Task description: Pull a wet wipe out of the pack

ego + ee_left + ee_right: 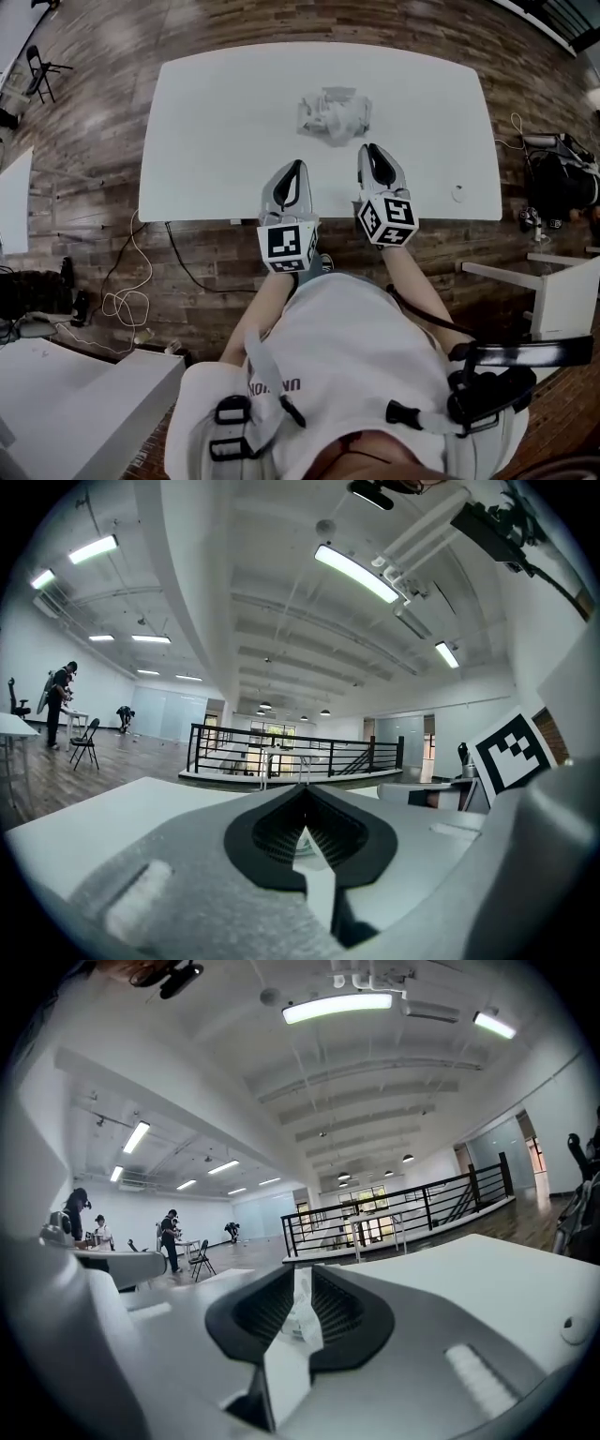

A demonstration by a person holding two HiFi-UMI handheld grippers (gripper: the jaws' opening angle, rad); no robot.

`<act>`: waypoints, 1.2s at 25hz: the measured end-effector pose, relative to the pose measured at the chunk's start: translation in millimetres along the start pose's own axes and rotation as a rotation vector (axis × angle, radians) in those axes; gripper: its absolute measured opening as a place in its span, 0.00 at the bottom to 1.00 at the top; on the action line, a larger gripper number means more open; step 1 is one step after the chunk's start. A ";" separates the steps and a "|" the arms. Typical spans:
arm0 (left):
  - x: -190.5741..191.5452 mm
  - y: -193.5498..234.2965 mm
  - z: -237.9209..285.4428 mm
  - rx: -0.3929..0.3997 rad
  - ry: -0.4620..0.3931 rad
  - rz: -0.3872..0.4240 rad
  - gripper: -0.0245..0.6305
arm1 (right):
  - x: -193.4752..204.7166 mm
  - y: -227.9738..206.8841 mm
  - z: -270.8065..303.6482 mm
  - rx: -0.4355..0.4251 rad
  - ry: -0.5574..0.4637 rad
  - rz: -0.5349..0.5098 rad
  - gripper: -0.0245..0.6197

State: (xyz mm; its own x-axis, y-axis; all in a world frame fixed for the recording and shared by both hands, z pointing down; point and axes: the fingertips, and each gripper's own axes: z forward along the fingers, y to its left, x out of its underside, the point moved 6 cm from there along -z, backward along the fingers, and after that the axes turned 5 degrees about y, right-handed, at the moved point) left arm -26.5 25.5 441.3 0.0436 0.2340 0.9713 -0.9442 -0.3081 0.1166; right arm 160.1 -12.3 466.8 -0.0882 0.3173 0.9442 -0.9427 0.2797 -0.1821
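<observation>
The wet wipe pack (333,114) lies at the table's far middle, a white crumpled heap; I cannot tell pack from loose wipe. Both grippers hover over the near edge of the white table (206,141), pointing towards the pack and short of it. My left gripper (298,165) has its tips together with nothing between them. Its own view shows the jaws (302,794) meeting, with a sliver of the pack (298,844) beyond them. My right gripper (369,148) stands a little open. Through its narrow gap (302,1279) the pack (302,1321) shows ahead, untouched.
A small round white object (457,193) lies on the table near its right front corner. Cables (127,291) trail on the wooden floor to the left. A black bag (561,178) and a white shelf (562,291) stand to the right. People stand far off in the hall.
</observation>
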 end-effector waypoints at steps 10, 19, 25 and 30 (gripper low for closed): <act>1.8 43.8 78.5 0.100 0.054 -0.006 0.04 | 20.3 -15.1 124.1 0.085 0.238 -0.070 0.27; 1.1 44.6 82.7 0.061 0.047 -0.006 0.04 | 58.3 -20.1 134.2 0.160 0.416 -0.153 0.07; -4.1 45.6 84.0 0.065 0.037 -0.006 0.04 | -59.5 -11.3 86.8 0.069 0.094 -0.174 0.06; -9.0 44.6 81.7 0.072 0.032 0.002 0.04 | -97.5 -12.3 32.8 -0.042 0.002 -0.164 0.06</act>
State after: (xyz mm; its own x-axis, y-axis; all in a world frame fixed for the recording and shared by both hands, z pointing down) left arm -42.3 -65.6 454.7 0.0299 0.2625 0.9645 -0.9181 -0.3743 0.1303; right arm 169.8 -76.4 386.0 0.0662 0.2658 0.9617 -0.9302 0.3652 -0.0369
